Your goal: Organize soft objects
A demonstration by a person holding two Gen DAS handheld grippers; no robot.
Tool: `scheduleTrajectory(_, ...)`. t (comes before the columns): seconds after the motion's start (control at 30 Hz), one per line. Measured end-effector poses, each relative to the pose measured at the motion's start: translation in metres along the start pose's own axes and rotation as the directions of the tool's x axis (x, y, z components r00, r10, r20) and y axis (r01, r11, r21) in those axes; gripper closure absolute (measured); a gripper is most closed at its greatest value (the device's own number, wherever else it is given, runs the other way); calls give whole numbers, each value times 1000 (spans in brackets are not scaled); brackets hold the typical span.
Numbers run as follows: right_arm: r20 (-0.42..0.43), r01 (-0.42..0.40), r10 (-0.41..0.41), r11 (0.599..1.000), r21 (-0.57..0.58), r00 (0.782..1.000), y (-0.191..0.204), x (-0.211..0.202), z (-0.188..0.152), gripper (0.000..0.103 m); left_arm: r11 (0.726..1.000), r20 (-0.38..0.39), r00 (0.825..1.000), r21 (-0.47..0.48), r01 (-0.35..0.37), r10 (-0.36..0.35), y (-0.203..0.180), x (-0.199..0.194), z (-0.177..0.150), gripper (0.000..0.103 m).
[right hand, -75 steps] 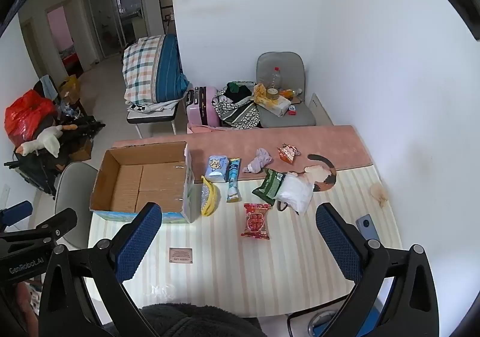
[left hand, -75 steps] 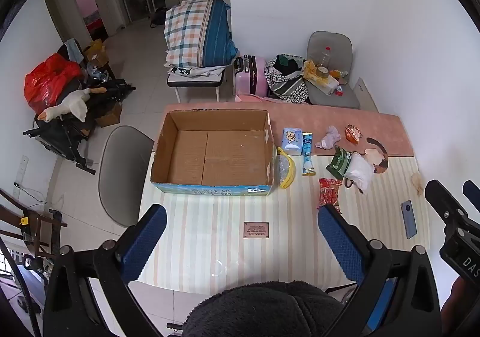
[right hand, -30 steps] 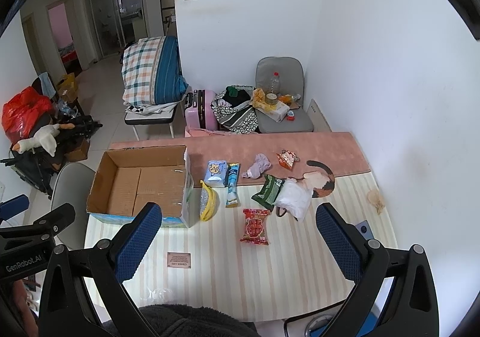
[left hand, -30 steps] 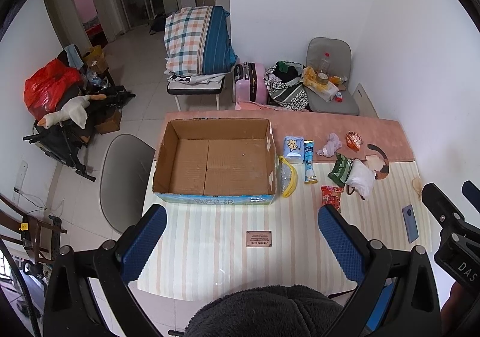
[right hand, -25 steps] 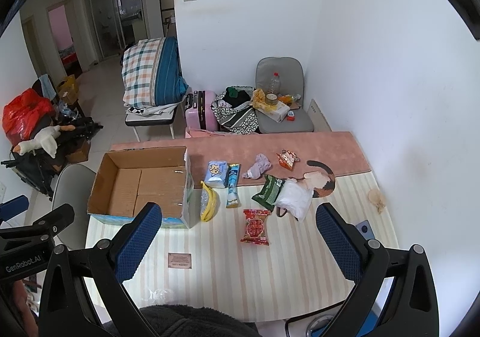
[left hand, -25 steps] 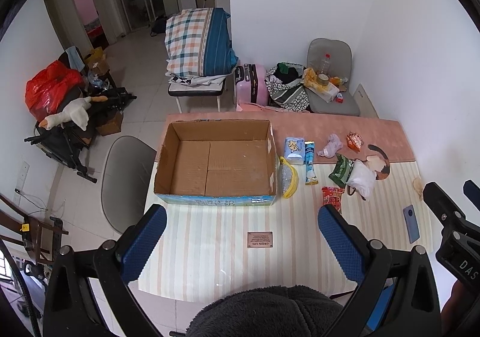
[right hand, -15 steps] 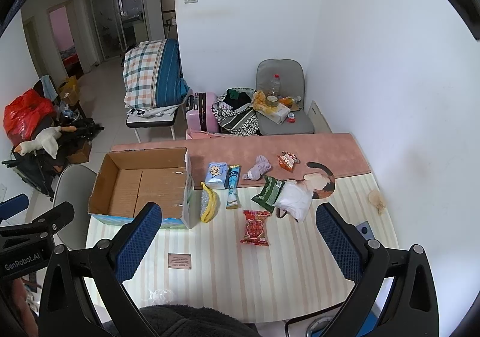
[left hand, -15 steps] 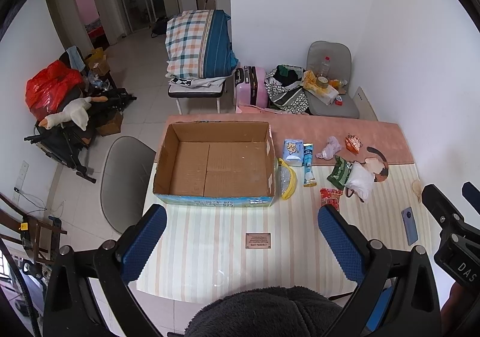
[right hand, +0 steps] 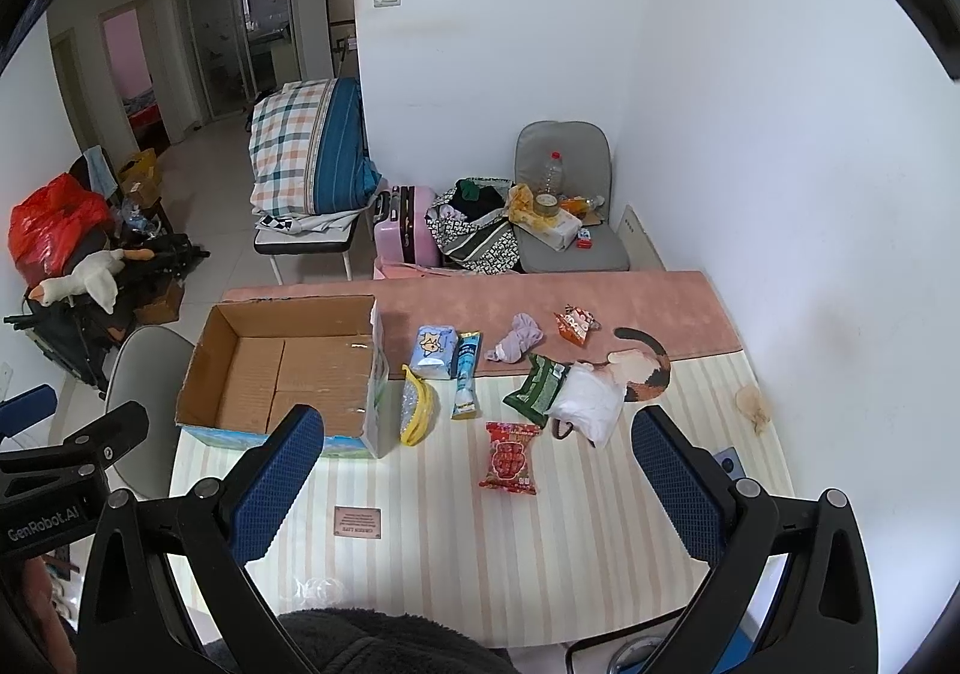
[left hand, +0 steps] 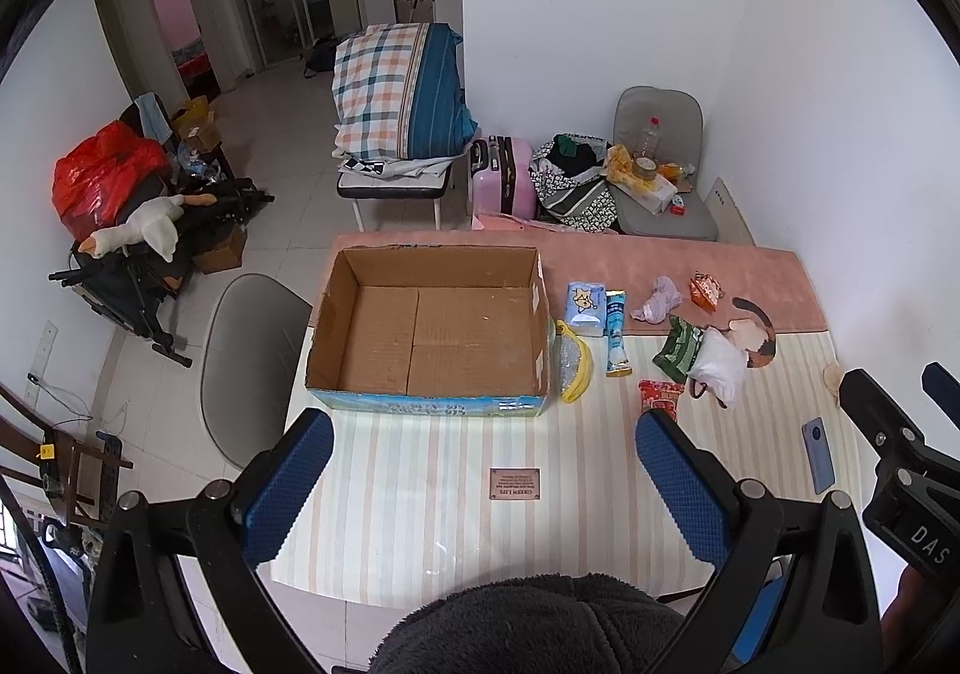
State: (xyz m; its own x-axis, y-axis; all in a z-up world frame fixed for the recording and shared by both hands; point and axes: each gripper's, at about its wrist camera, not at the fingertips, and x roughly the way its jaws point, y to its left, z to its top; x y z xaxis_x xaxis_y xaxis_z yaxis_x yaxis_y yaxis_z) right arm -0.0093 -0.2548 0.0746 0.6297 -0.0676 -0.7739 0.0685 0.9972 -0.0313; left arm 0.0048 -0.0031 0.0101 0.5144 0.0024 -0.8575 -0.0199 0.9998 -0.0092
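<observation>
An empty cardboard box [left hand: 426, 332] [right hand: 288, 362] stands on the striped table. To its right lie a yellow banana-shaped pouch [right hand: 415, 413], a blue tissue pack [right hand: 433, 351], a blue tube packet [right hand: 465, 374], a lilac cloth [right hand: 517, 344], an orange snack bag [right hand: 575, 323], a green packet [right hand: 537, 389], a white pouch [right hand: 588, 401] and a red snack packet [right hand: 510, 458]. My left gripper [left hand: 483, 485] and right gripper [right hand: 474, 485] are both open and empty, high above the table's near side.
A phone [left hand: 819, 455] lies at the table's right edge. A small brown card [left hand: 514, 483] lies near the front. A pink mat [left hand: 600, 260] covers the far side. A grey chair [left hand: 252, 362] stands left of the table.
Both grippers have risen and drawn back slightly, so the table looks a little smaller. Nothing on the table has moved.
</observation>
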Motion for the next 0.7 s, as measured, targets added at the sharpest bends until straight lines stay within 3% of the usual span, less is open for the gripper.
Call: scheduleTrajectory(0.7,5,-8,8,1000,-5,1000,2,-1,4,0,1000,6,1000,-2,-1,1,1,-1,-1,0)
